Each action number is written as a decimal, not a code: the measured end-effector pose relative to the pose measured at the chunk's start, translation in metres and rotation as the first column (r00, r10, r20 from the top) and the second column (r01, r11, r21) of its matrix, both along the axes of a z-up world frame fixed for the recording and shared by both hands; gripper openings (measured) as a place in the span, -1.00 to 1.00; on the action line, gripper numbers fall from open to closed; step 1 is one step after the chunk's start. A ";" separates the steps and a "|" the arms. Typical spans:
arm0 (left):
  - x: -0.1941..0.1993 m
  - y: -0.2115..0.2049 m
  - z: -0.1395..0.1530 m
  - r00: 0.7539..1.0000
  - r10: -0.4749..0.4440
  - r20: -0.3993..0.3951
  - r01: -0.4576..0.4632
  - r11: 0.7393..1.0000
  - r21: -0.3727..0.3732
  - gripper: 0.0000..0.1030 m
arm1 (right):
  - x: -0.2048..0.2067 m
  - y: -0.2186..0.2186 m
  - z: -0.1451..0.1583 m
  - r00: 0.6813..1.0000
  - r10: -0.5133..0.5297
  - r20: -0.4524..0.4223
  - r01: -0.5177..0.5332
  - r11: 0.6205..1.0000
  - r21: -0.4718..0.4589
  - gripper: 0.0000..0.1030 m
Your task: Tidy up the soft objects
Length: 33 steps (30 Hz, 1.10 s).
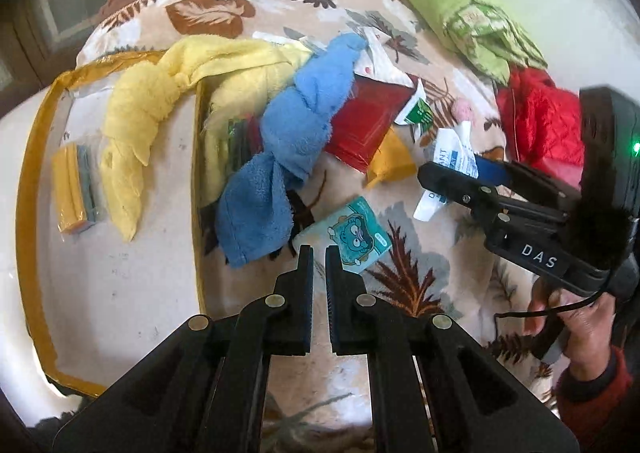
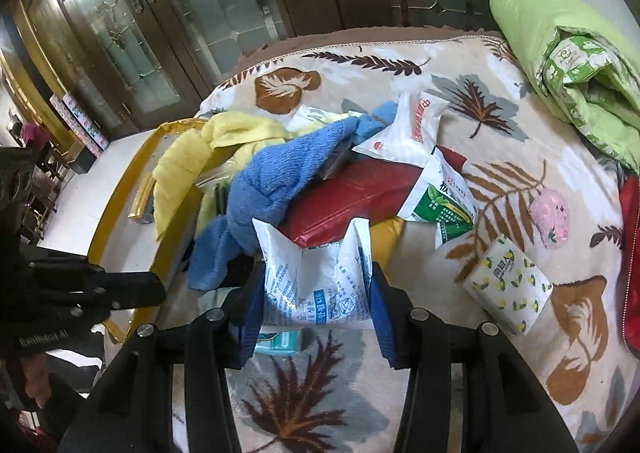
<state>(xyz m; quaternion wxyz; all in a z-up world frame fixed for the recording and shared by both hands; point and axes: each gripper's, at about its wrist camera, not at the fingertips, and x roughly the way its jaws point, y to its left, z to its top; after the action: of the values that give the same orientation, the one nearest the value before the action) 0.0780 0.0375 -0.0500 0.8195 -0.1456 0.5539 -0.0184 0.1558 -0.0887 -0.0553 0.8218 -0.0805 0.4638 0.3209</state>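
Right gripper point(image 2: 316, 289) is pinching a white printed packet point(image 2: 316, 277) just above the leaf-print blanket point(image 2: 460, 353); left gripper point(image 1: 319, 273) is pressed together and empty. Only the right view shows the lemon-print tissue pack point(image 2: 508, 289). The left view alone gets the knotted yellow towel point(image 1: 160, 93) draped over what looks like a clear bag point(image 1: 120, 273), with the blue towel point(image 1: 288, 141) beside it.

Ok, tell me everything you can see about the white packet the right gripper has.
The white packet is a soft, crinkly plastic pouch printed with blue text and symbols. The right gripper is shut on it, blue pads pressing both sides, so it bows inward and its top corners flare up. It looks lifted off the leaf-print blanket, in front of the red bag and blue towel. In the left wrist view its crumpled end sticks out past the fingers.
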 end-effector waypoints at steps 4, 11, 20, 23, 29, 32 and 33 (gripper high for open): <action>0.009 -0.013 -0.016 0.999 -0.009 -0.040 0.008 1.000 -0.024 -0.81 | -0.003 -0.006 -0.003 1.000 -0.010 -0.013 0.010 1.000 -0.003 -0.07; 0.036 -0.041 -0.027 0.980 -0.181 -0.081 0.187 0.980 0.067 0.75 | -0.001 -0.022 -0.006 0.999 -0.035 -0.030 0.036 0.999 0.024 -0.07; 0.052 -0.082 -0.045 0.888 -0.419 -0.191 0.454 0.865 0.214 0.75 | 0.007 -0.032 -0.010 0.997 -0.067 -0.038 0.069 0.997 0.042 -0.07; 0.060 -0.090 -0.059 0.866 -0.446 -0.224 0.491 0.842 0.224 0.75 | 0.008 -0.035 -0.011 0.997 -0.074 -0.036 0.076 0.996 0.040 -0.07; 0.065 -0.093 -0.088 0.846 -0.453 -0.280 0.525 0.799 0.294 0.74 | 0.009 -0.037 -0.015 0.996 -0.076 -0.043 0.078 0.997 0.025 -0.07; 0.063 -0.085 -0.103 0.851 -0.441 -0.285 0.510 0.823 0.251 0.54 | 0.010 -0.039 -0.019 0.995 -0.085 -0.043 0.086 0.996 0.020 -0.07; 0.061 -0.085 -0.104 0.857 -0.442 -0.266 0.506 0.818 0.274 0.40 | 0.010 -0.039 -0.020 0.995 -0.086 -0.043 0.087 0.996 0.022 -0.07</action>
<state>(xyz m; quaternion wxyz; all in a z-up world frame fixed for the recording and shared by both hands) 0.1395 -0.0475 -0.1538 0.7445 0.1375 0.6433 -0.1145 0.1657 -0.1281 -0.0756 0.8259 -0.0439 0.4803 0.2919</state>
